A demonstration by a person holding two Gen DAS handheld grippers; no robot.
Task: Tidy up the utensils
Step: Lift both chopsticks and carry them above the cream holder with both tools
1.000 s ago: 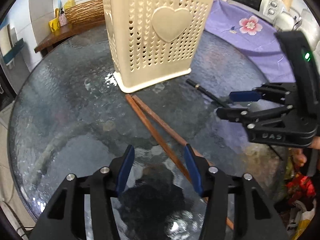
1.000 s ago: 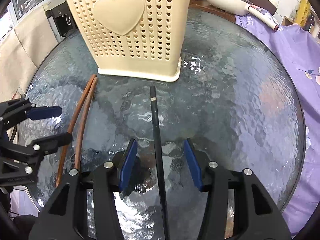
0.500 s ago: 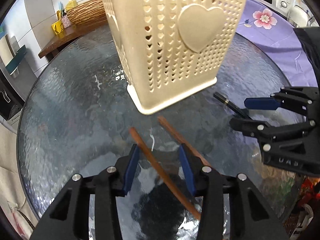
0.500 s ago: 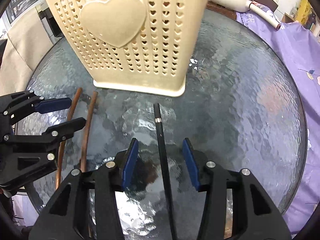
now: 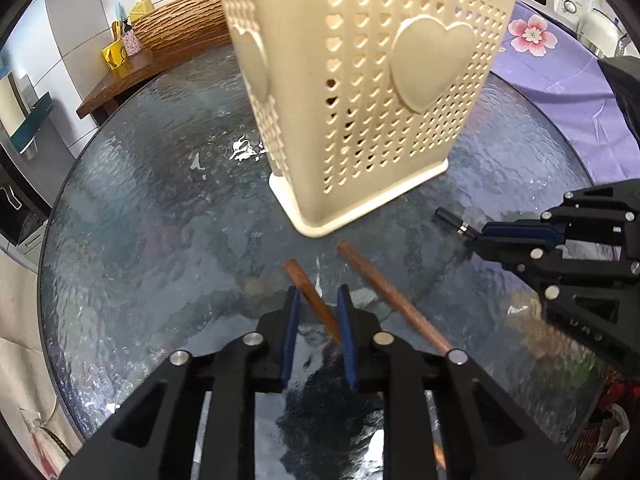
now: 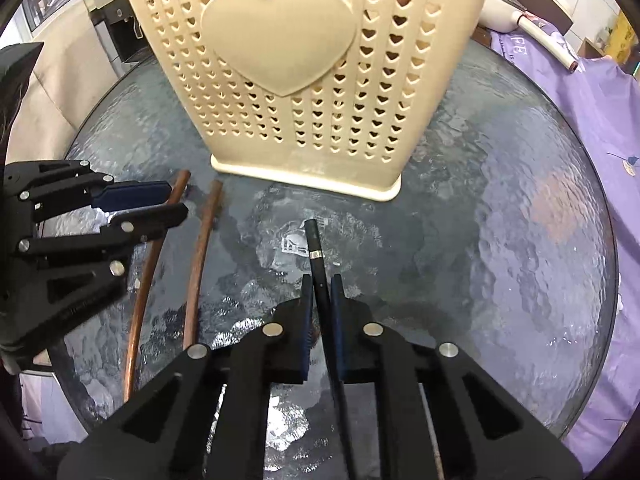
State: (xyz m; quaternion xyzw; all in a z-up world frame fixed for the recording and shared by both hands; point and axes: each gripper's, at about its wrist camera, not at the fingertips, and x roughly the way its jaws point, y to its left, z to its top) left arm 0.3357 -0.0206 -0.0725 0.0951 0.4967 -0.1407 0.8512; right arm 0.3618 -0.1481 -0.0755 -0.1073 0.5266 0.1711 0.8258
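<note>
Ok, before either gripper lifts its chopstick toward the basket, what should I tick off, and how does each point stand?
1. Right gripper shut on the black chopstick: ok.
2. Left gripper gripping a brown chopstick: not ok yet, the jaws are closing, with the stick between them and a gap on one side.
3. Second brown chopstick outside the left jaws: ok.
4. Basket upright on the glass table: ok.
5. Basket opening free: cannot tell, the top is cropped.
6. Grippers apart from each other: ok.
</note>
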